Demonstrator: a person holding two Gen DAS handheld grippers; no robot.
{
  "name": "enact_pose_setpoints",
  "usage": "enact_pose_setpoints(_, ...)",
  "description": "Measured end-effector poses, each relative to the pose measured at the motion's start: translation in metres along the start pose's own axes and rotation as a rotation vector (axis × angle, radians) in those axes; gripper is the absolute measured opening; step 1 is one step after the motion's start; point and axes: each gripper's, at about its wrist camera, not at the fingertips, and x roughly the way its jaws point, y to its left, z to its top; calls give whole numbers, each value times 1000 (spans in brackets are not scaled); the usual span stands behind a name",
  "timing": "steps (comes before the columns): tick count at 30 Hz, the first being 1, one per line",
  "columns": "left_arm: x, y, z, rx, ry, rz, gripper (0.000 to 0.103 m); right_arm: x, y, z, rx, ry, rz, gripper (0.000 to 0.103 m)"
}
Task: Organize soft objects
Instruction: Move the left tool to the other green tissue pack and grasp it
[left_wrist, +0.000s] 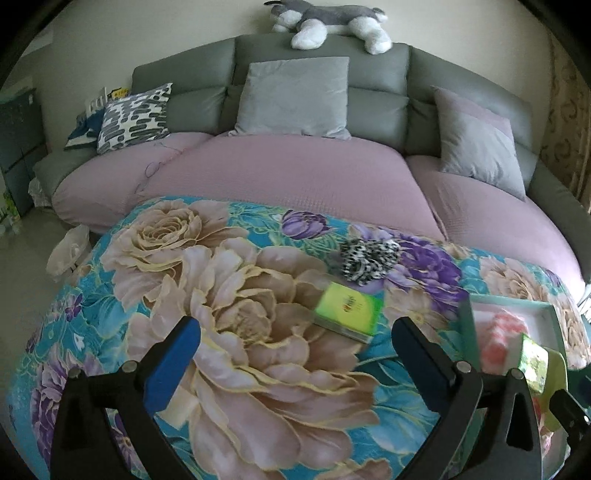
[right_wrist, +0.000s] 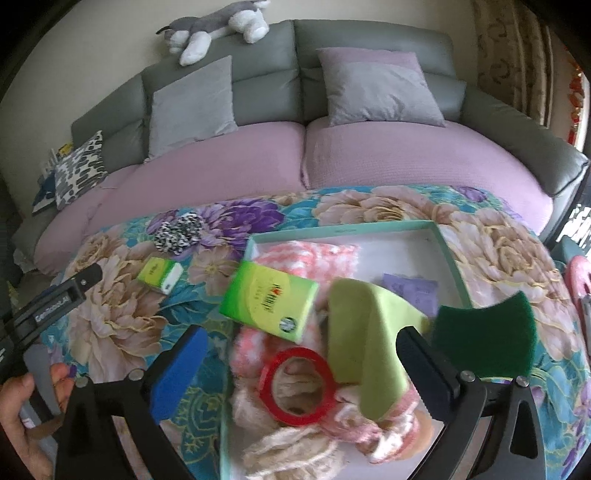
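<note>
A mint-edged white box (right_wrist: 448, 254) on the floral cloth holds a pink fluffy fabric (right_wrist: 317, 254), a green tissue pack (right_wrist: 269, 300), a lime cloth (right_wrist: 365, 332), a red tape ring (right_wrist: 297, 386), beige yarn (right_wrist: 295, 450) and a purple sachet (right_wrist: 408, 291). My right gripper (right_wrist: 299, 369) is open above the box. A second green tissue pack (left_wrist: 349, 314) (right_wrist: 159, 276) and a leopard-print scrunchie (left_wrist: 369, 260) (right_wrist: 179, 230) lie on the cloth. My left gripper (left_wrist: 295, 358) is open and empty, just short of the tissue pack. The box shows at the right of the left wrist view (left_wrist: 546, 306).
A dark green scouring pad (right_wrist: 487, 336) lies right of the box. A sofa (left_wrist: 295, 177) with a purple cover, grey cushions (left_wrist: 295, 96) and a plush husky (left_wrist: 332, 22) stands behind. A white plastic bag (left_wrist: 70, 251) is on the floor at left.
</note>
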Motion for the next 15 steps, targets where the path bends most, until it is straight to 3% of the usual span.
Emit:
enact_pose_setpoints(3,10,10,6,-6,33,-34,103,7,11,7,-13,9,44,103)
enact_pose_setpoints(8,30,11,10,75,67,-41,103,25,39,31,-75,20,112,103)
enact_pose_setpoints(15,63,2,9,94,134,-156,103,74,75,71,-113,101,258,103)
